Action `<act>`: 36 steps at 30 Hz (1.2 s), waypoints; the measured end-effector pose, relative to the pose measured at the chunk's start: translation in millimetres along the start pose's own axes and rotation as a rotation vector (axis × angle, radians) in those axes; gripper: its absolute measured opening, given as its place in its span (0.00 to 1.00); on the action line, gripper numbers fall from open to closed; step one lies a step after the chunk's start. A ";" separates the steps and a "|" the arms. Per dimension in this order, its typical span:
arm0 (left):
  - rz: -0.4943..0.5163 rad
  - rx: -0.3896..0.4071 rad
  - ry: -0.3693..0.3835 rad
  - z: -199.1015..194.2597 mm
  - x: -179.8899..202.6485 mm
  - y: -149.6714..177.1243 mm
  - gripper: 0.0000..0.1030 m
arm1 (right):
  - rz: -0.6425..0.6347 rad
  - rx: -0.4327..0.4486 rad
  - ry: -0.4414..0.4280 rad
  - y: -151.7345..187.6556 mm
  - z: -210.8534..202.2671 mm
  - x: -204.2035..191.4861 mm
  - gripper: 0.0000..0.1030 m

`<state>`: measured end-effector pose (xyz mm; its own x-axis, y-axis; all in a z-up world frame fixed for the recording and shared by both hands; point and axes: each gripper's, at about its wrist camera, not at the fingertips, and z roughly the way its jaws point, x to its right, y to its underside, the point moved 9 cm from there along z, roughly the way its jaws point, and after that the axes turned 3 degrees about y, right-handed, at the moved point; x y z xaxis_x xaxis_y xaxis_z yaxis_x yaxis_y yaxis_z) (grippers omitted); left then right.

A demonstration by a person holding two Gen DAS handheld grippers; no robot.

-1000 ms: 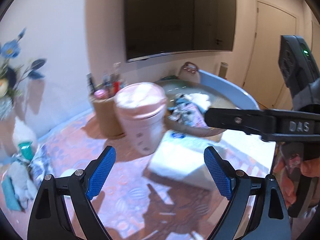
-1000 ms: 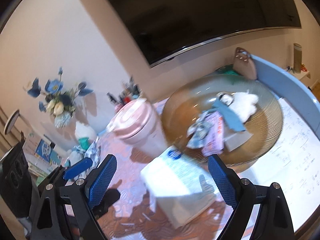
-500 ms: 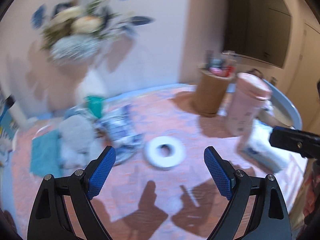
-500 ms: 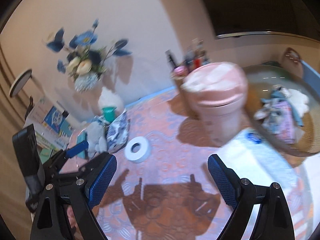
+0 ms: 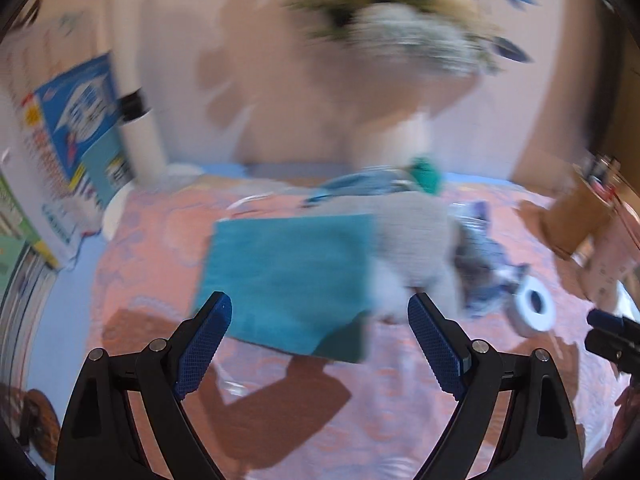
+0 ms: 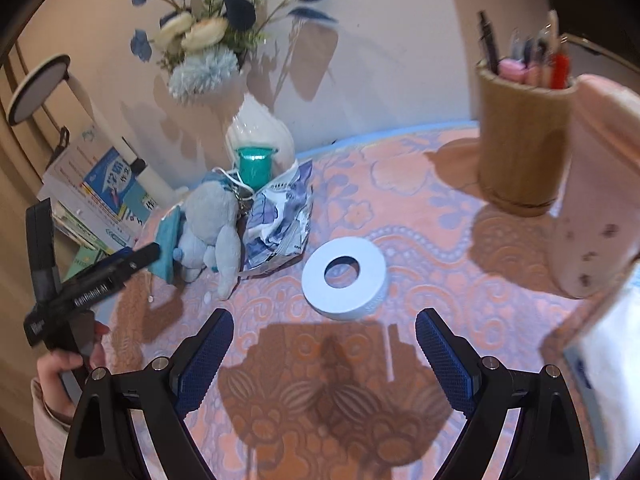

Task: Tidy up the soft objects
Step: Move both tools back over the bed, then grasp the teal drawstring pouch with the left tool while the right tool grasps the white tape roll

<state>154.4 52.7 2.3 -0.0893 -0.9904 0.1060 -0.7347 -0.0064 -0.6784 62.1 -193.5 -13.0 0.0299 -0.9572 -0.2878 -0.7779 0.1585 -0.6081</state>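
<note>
Figure: approach to the soft-object cluster, read left to right with the grey plush toy [image 6: 212, 220] as landmark. At far left of the right-wrist view my left gripper [image 5: 318, 344] appears from the side, its tip reaching toward the teal cloth [image 5: 288, 276]; I hold it there, I judge, because the cloth is the nearest soft item to that hand. In its own blurred view its blue pads [image 5: 204, 344] stand wide apart with nothing between them, and the cloth's near edge lies between and just beyond them. The cloth lies flat on the patterned pink table cover [image 6: 400, 200], touching the plush toy's left side. The toy sits upright against a small heap: a teal cup [image 6: 254, 168] and a white bagged item just behind it, and a crumpled blue-and-white printed bag [image 6: 280, 216] touching its right side. Right of the toy, apart from the heap, a white tape roll [image 6: 345, 276] lies flat; it is rigid and, I judge, not part of the job. My right gripper [image 6: 324, 350] hovers over bare cover in front of the roll, jaws spread and empty, probably kept back so the left hand can work first. Far right of the toy stand a wooden pen holder [image 6: 520, 140] and a pink container [image 6: 600, 200], well clear of the soft things.
</note>
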 end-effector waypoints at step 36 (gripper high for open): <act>-0.033 -0.084 0.063 69.6 -45.3 11.6 0.99 | -0.189 -0.033 0.230 -5.7 84.3 -4.8 1.00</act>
<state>196.7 87.8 -61.0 -0.1039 -0.9792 0.1743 -0.7916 -0.0246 -0.6105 119.2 -169.4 -70.5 0.0363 -0.9993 0.0060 -0.7924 -0.0325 -0.6091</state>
